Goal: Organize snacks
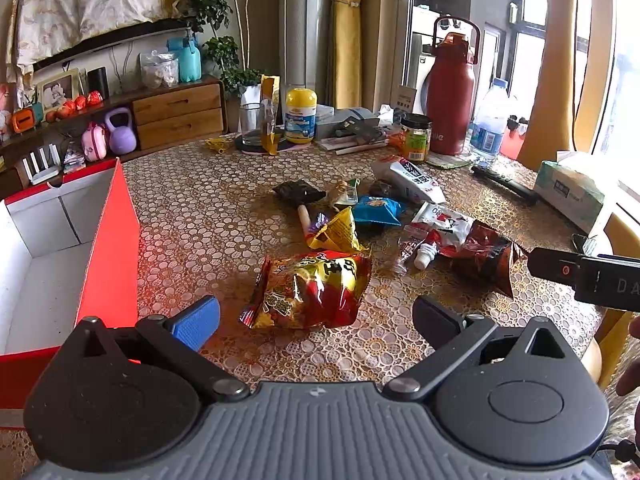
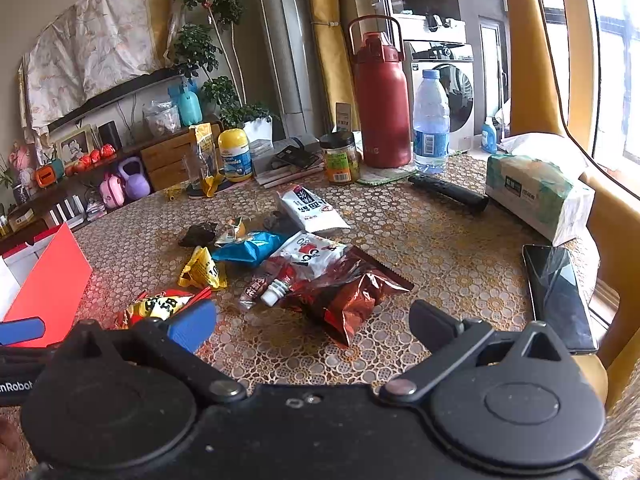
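- The left gripper [image 1: 316, 322] was held low over the near edge of the desk [image 1: 208, 216], its fingers [image 1: 196, 322] spread wide and gripping nothing.
- A red-and-yellow snack bag [image 1: 312, 290] lay flat on the desk just ahead of the gap between those fingers, untouched by either.
- A red cardboard box [image 1: 108, 248] with a white interior was seen open at the desk's left edge, nothing visible inside it.
- The right gripper [image 2: 314, 324] was likewise spread apart and empty, near the desk's near edge.
- A crinkled dark red foil bag [image 2: 352, 296] lay just ahead of the right gripper, its top partly covered by a white-and-red pouch [image 2: 312, 254] with a white spout cap.
- Toward the middle of the desk, a blue packet [image 2: 252, 250], a small yellow packet [image 2: 202, 270] and a white sachet [image 2: 310, 208] were scattered close together.
- A black phone [image 2: 558, 296] rested at the right edge, and a tissue pack [image 2: 536, 196] beyond it.
- A red thermos jug [image 2: 380, 108] and a water bottle [image 2: 430, 124] stood at the far edge.
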Demonstrator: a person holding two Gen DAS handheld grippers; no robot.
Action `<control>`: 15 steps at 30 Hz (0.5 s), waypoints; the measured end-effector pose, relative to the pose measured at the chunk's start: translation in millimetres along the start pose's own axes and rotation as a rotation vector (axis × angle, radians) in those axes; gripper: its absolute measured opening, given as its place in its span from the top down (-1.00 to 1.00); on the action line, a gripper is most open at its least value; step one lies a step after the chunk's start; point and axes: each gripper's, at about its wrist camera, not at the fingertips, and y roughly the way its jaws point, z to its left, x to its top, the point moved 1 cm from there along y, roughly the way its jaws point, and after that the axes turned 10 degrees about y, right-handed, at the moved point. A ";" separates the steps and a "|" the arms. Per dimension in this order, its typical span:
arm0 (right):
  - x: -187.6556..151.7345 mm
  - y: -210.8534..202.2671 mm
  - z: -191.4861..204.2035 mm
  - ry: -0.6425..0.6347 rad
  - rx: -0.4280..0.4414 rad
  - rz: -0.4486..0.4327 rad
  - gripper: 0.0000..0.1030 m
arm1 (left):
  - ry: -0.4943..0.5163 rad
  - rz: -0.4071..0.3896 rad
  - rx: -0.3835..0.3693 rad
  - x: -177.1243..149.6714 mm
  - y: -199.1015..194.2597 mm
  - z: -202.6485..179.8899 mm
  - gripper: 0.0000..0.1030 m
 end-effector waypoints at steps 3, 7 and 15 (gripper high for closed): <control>0.0 0.1 0.5 -0.006 -0.002 -0.007 -1.00 | 0.001 0.002 -0.004 0.0 0.7 -0.4 -1.00; -0.5 -0.1 1.7 -0.011 -0.003 -0.014 -1.00 | 0.002 0.007 0.000 0.1 1.3 0.0 -1.00; -0.8 1.4 1.0 -0.012 -0.005 -0.005 -1.00 | 0.001 0.022 0.004 -0.9 7.5 0.8 -1.00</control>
